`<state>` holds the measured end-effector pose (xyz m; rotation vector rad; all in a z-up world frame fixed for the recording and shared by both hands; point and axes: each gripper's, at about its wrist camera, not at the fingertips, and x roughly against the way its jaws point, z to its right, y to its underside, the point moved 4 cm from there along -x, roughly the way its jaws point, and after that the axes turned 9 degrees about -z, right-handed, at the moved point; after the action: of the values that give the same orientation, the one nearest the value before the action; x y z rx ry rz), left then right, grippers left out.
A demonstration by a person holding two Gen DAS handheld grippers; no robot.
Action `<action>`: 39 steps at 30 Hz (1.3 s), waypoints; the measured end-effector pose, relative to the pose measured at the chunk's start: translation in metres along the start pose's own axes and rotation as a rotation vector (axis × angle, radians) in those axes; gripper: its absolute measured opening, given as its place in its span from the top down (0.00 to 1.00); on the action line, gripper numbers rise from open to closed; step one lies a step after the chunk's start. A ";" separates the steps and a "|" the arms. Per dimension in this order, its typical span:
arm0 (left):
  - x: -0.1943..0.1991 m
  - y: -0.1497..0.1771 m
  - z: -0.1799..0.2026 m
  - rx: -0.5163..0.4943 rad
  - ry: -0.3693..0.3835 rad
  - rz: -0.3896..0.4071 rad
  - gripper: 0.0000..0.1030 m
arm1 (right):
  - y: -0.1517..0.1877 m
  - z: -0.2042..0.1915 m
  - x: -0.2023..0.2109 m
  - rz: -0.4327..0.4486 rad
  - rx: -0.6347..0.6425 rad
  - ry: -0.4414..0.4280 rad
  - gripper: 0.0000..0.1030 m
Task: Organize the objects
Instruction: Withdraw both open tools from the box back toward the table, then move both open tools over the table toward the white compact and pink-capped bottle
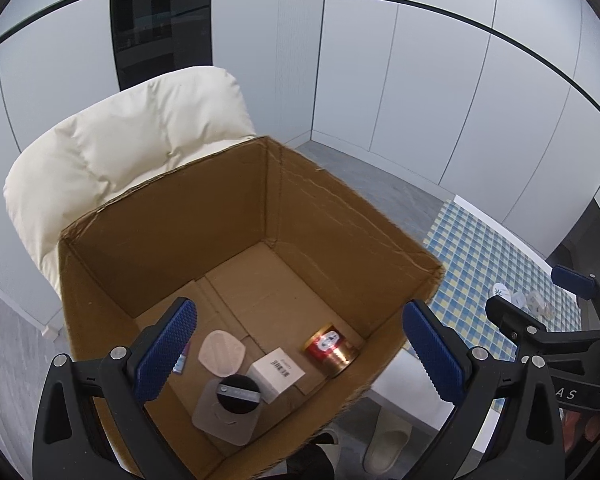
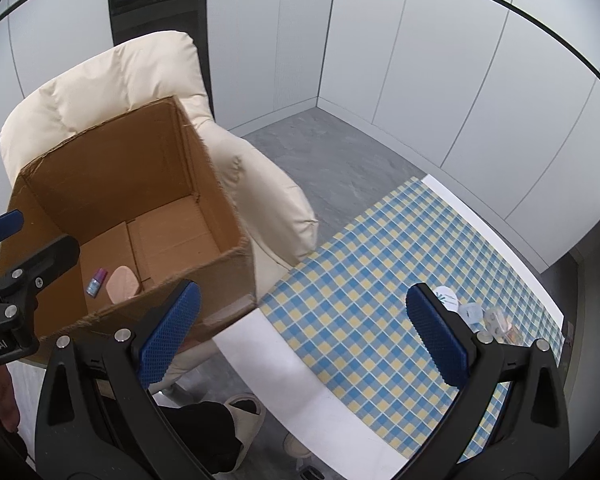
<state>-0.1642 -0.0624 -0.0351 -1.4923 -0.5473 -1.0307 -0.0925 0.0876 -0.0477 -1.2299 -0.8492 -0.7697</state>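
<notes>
Your left gripper (image 1: 300, 344) hangs spread wide and empty over the near part of the cardboard box (image 1: 172, 216), and your right gripper (image 2: 304, 336) is likewise released, carrying nothing, over the near edge of the checked tablecloth (image 2: 364, 264) just beside the box. Down on the box floor you already have a black round-topped item on a grey card (image 1: 236, 396), a small white carton (image 1: 276, 372), a pale pink oval piece (image 1: 222, 352) and a red-and-gold tin (image 1: 332, 346), with a small purple bottle (image 2: 96, 282) by the near wall. You look to be between drops: one load is in, and the next pick waits. What remains lies on the cloth well away from the box, toward its far right edge: a white round disc (image 2: 446, 296) and a few small clear packets (image 2: 496, 320), too small to identify. Your next move probably calls for swinging the right gripper across the cloth to that cluster and closing on one piece. Mind the box's tall walls and ragged rim when you return; come in from above, not across. Open cloth between box and cluster gives you free travel, but the cluster sits close to the cloth's edge, so a nudge could push things off. A cream padded chair (image 2: 112, 76) behind the box blocks any approach from that side.
</notes>
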 end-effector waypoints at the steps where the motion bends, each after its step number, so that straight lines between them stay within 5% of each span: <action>1: -0.001 -0.001 0.003 -0.005 0.003 -0.001 0.01 | 0.001 0.003 0.000 -0.001 -0.004 0.003 0.00; 39: -0.013 -0.006 0.124 -0.176 0.102 -0.012 0.01 | 0.043 0.117 0.009 -0.030 -0.172 0.092 0.00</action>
<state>-0.1397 0.0604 -0.0340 -1.5808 -0.4022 -1.1826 -0.0661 0.2096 -0.0453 -1.3251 -0.7394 -0.9326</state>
